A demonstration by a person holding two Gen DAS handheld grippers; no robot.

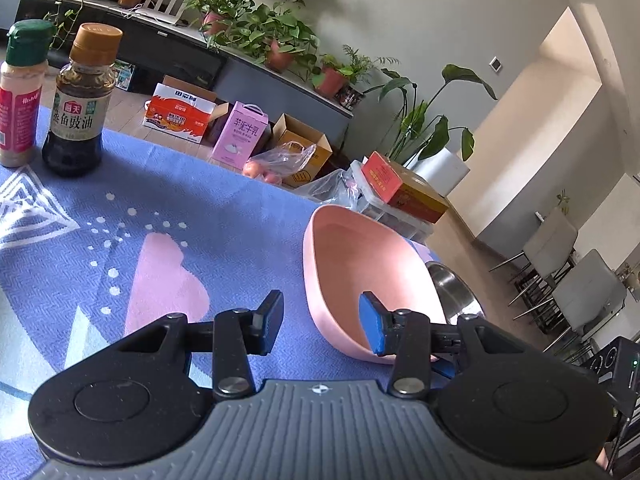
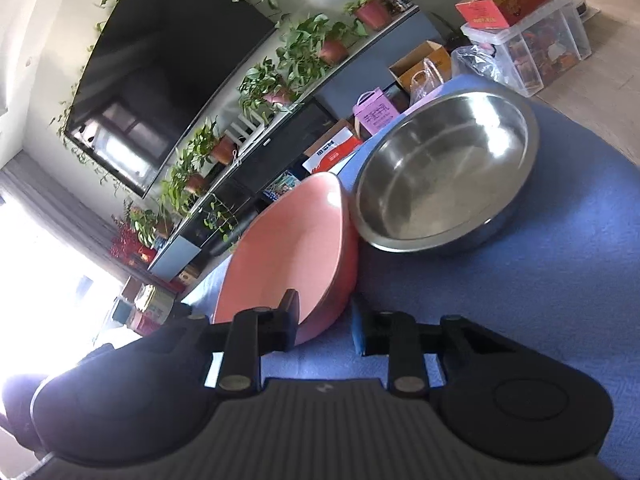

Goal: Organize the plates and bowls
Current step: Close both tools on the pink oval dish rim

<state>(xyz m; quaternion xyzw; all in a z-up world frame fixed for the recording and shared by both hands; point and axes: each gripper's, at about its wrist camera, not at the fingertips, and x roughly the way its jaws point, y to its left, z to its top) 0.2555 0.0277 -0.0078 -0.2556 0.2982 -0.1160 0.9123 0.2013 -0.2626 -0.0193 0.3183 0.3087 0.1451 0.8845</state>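
Both claws straddle the pink bowl's (image 2: 292, 240) rim, apparently unclamped (left (image 1: 320, 322), right (image 2: 326, 322)); pinch firmly before lifting into the steel bowl (image 2: 444, 176).

A home living room. Ahead of the tongs, beyond the table's blue patterned cloth (image 1: 168, 200), a large wall television (image 2: 168, 68) hangs above a long low cabinet (image 1: 256, 76) lined with potted plants (image 1: 276, 46). Grocery cartons (image 1: 176, 114) sit on the wooden floor, and dining chairs (image 1: 560, 256) stand off right.
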